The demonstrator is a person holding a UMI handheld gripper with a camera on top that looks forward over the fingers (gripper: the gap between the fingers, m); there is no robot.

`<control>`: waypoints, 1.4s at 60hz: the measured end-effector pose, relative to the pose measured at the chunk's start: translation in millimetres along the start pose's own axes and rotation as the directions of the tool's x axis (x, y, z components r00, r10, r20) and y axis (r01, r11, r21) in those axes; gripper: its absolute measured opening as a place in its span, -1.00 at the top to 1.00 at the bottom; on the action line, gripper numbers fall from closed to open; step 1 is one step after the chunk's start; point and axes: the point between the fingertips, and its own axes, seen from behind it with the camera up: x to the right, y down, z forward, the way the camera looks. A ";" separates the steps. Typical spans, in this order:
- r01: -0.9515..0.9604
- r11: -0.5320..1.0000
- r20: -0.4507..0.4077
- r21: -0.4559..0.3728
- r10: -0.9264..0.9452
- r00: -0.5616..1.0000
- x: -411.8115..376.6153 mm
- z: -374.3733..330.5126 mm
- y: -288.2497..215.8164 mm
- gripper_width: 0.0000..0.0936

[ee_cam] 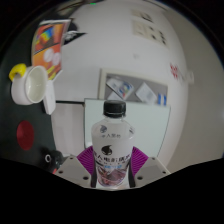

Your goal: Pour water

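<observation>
A white bottle point(111, 145) with a black cap and a purple printed label stands upright between my fingers. Both magenta pads point(86, 160) press on its sides, so my gripper point(112, 168) is shut on it. The bottle fills the space ahead of the fingers and hides what lies directly beyond them. A white cup point(33, 88) with a yellow part at its rim sits off to the left, well beyond the left finger, tilted in this view.
A white table top point(150, 120) lies beyond the bottle with a few papers or cards point(122, 90) on it. A colourful printed sheet point(48, 42) is at the far left. A dark object with a red spot point(25, 132) sits left of the fingers.
</observation>
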 end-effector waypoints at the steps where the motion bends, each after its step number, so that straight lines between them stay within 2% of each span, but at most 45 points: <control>1: 0.041 0.999 0.000 0.025 -0.041 0.999 -3.7 3.8 -9.0 0.10; 9: 0.311 0.932 -0.003 0.188 -0.316 0.949 -47.6 22.2 -65.7 0.11; 20: 0.513 0.800 -0.045 0.310 -0.527 0.849 -87.2 28.2 -95.4 0.11; 28: 0.499 0.803 -0.028 0.326 -0.520 0.854 -90.7 30.4 -94.4 0.10; 33: 0.437 0.839 -0.030 0.324 -0.452 0.891 -74.5 29.5 -93.6 0.11; 37: 0.311 0.892 -0.024 0.330 -0.321 0.947 -51.2 29.4 -97.1 0.10; 42: 0.030 0.962 0.040 0.271 -0.042 0.998 -16.1 29.3 -84.1 0.11; 47: -0.340 0.924 0.133 0.176 0.320 0.938 10.3 36.8 -67.3 0.11; 52: -0.649 0.759 0.192 0.049 0.630 0.752 17.7 32.1 -54.8 0.10; 53: -0.711 0.703 0.225 0.032 0.688 0.690 19.6 36.4 -43.8 0.11; 57: -0.858 0.510 0.268 -0.057 0.836 0.479 11.1 32.6 -42.0 0.11; 60: -0.912 0.390 0.302 -0.127 0.891 0.339 -5.8 29.9 -43.0 0.11; 62: -0.929 0.327 0.294 -0.173 0.917 0.268 -23.6 20.8 -56.6 0.11; 63: -0.937 0.287 0.317 -0.196 0.923 0.217 -29.2 26.1 -42.0 0.11; 67: -0.943 0.197 0.318 -0.267 0.942 0.106 -59.9 25.2 -32.8 0.11; 76: -0.916 0.111 0.293 -0.386 0.956 -0.008 -132.7 15.3 -33.0 0.10; 84: -0.897 0.083 0.292 -0.435 0.955 -0.053 -182.3 11.7 -35.5 0.10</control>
